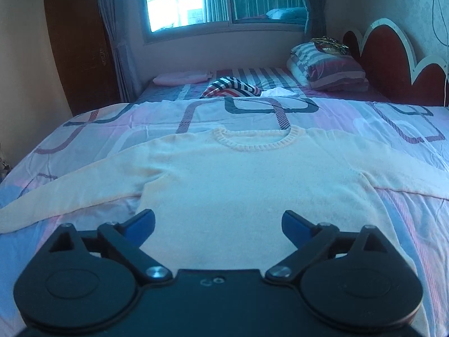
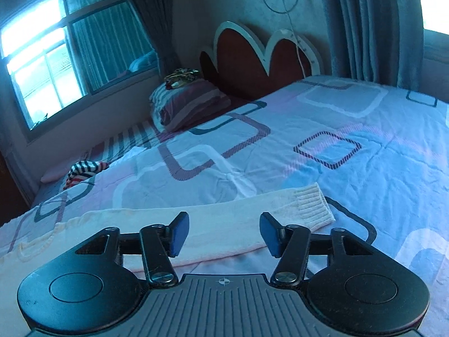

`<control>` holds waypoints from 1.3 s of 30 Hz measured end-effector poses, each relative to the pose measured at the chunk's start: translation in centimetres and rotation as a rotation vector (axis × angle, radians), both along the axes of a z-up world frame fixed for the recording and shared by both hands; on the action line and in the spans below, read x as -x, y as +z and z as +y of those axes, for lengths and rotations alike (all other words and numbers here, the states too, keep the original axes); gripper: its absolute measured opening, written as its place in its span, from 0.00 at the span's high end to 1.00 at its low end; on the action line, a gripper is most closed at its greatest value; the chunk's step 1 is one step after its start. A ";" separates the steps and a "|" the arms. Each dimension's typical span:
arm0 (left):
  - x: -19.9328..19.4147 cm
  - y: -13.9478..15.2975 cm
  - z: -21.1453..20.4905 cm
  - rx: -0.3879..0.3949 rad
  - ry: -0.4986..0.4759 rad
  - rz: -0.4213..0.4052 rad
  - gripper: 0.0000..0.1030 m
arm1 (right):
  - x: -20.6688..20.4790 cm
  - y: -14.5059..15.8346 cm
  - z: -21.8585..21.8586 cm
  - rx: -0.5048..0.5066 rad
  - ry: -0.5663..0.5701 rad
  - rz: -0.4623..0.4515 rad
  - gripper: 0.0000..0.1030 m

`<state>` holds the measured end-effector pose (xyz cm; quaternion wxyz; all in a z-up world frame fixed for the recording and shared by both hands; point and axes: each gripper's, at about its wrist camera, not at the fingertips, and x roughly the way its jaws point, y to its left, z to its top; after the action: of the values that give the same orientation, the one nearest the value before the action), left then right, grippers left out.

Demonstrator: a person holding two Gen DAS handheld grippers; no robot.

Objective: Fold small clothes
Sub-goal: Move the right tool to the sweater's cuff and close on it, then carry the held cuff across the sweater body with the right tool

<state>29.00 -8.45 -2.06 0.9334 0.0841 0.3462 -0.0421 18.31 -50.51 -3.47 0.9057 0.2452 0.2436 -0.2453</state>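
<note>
My left claw hangs wide open over the hem of the cream sweater, which lies flat on the bed, collar far, sleeves spread left and right. My right claw, also open, hovers over the right sleeve, cuff pointing right.

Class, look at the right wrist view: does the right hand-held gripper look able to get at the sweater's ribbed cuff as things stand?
Probably yes. The right hand-held gripper is open and hovers over the sleeve, and the ribbed cuff lies flat on the bedspread just ahead to the right, with nothing lying on it or between.
</note>
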 end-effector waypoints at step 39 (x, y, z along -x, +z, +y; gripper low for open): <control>-4.7 -3.9 -4.0 -0.089 -0.036 0.129 0.06 | -1.8 -7.2 -11.9 -0.086 -0.097 0.089 0.97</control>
<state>33.68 -12.49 -5.93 0.9037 0.1286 0.4054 -0.0486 20.14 -62.41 -10.71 0.8696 0.2842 0.2820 -0.2890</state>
